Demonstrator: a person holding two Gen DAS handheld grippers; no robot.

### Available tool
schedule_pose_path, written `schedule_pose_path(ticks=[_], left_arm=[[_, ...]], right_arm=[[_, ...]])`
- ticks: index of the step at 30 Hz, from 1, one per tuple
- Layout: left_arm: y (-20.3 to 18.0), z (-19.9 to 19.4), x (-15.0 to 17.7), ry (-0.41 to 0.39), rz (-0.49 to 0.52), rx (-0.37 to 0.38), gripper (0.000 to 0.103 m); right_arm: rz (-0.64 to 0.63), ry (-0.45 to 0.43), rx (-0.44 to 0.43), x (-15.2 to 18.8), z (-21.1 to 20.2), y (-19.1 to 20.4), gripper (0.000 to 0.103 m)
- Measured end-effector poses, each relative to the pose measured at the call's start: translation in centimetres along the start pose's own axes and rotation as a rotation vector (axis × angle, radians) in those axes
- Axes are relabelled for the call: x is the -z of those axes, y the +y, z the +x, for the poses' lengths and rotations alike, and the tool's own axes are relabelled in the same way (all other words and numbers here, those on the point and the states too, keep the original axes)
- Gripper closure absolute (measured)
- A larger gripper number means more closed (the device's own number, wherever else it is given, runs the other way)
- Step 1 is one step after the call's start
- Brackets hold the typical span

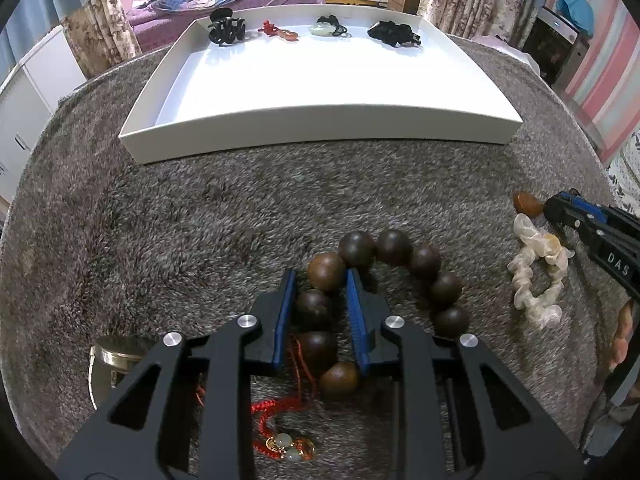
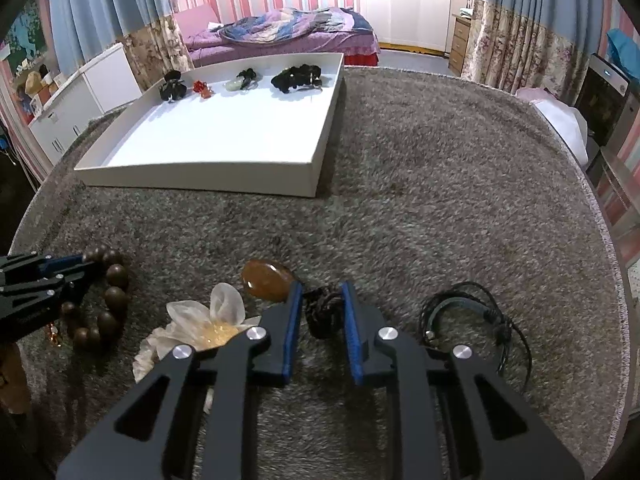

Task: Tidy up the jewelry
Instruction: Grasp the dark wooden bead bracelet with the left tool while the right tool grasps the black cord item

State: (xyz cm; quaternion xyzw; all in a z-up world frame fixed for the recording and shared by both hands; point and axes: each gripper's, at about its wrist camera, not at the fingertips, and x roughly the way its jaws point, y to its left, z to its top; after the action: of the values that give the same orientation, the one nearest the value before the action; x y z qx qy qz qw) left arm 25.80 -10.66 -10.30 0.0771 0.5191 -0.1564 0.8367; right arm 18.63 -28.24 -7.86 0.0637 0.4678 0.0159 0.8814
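Grey shag carpet (image 1: 180, 216) covers the working surface, and a bedroom with striped walls is seen behind it. Between the left gripper's (image 1: 320, 286) blue pads, narrowed to a bead's width, the near-left arc of a wooden bead bracelet (image 1: 394, 246) is pinched. A dark braided cord knot (image 2: 325, 312) is enclosed by the right gripper (image 2: 322, 292), its fingers likewise drawn close; firm contact cannot be confirmed. Both lifts are best made straight up, so that the red cord charm (image 1: 280, 436) at 6 o'clock is not dragged. An amber stone (image 2: 266, 278) lies at 11 o'clock of the right fingers, a pale scrunchie (image 2: 208, 322) at 9. At 12 o'clock waits the white tray (image 1: 320, 132), four pieces ranged along its far wall.
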Motion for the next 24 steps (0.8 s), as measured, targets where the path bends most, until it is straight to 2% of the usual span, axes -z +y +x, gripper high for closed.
schedule_pose_path(ticks=[12,16,24], left_arm=[[-0.2,-0.7,0.8,-0.011,0.029,-0.03,0.08],[0.0,-1.1,0.7,-0.019,0.015,-0.013,0.081],[-0.5,-3.7,0.4,-0.075,0.008,-0.014,0.082]], right_arm=[[0.016,-0.014,-0.018,-0.1,0.1,-0.3,0.083],[0.02,-0.025,-0.026,-0.2,-0.1,-0.4,0.083],[0.031,-0.047,-0.038,-1.0,-0.7,-0.1,0.085]])
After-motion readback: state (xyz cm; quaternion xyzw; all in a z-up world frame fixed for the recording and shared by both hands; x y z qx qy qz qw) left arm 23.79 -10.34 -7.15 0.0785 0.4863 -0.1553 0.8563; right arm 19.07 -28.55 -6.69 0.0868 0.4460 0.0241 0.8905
